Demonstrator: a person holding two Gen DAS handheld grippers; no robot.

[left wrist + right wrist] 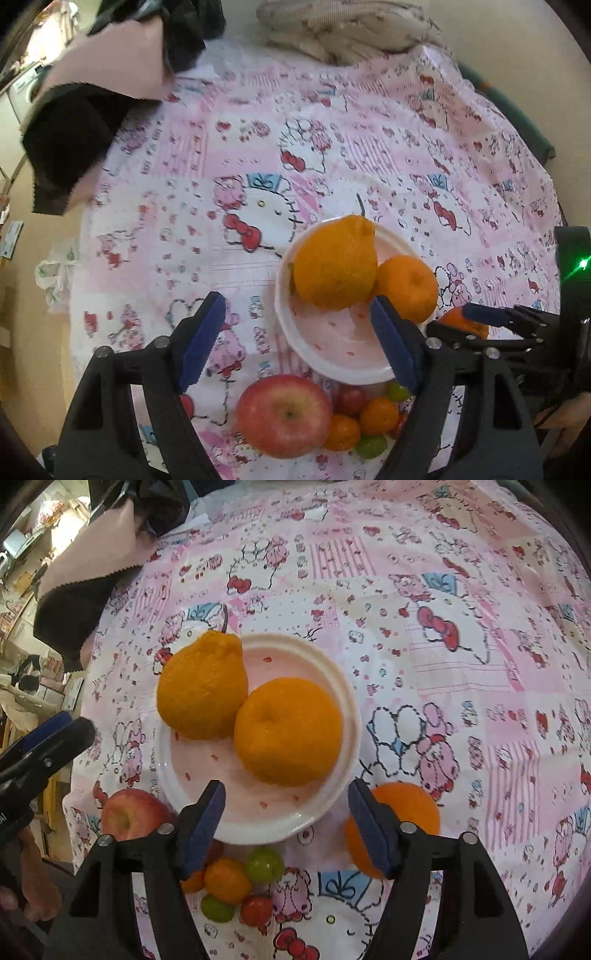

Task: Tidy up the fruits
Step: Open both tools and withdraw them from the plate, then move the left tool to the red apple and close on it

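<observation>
A white plate point(351, 716) on the pink cartoon tablecloth holds a knobbly orange point(203, 690) and a round orange point(288, 731). My right gripper point(286, 794) hangs open over the plate's near rim with nothing between its pads. A third orange point(413, 808) lies on the cloth just outside its right finger. My left gripper point(295, 310) is open too, above the plate point(284, 295) and the red apple point(284, 415), and is empty. Beside the apple sit several small fruits point(369, 417), orange, red and green. The left wrist view also shows both plate oranges point(334, 262) and the right gripper point(458, 321).
Dark and pink clothing point(92, 110) covers the table's far left corner. A folded patterned quilt point(343, 29) lies past the far edge. The cloth point(480, 590) to the right of the plate is bare. A hand point(33, 878) grips the left tool.
</observation>
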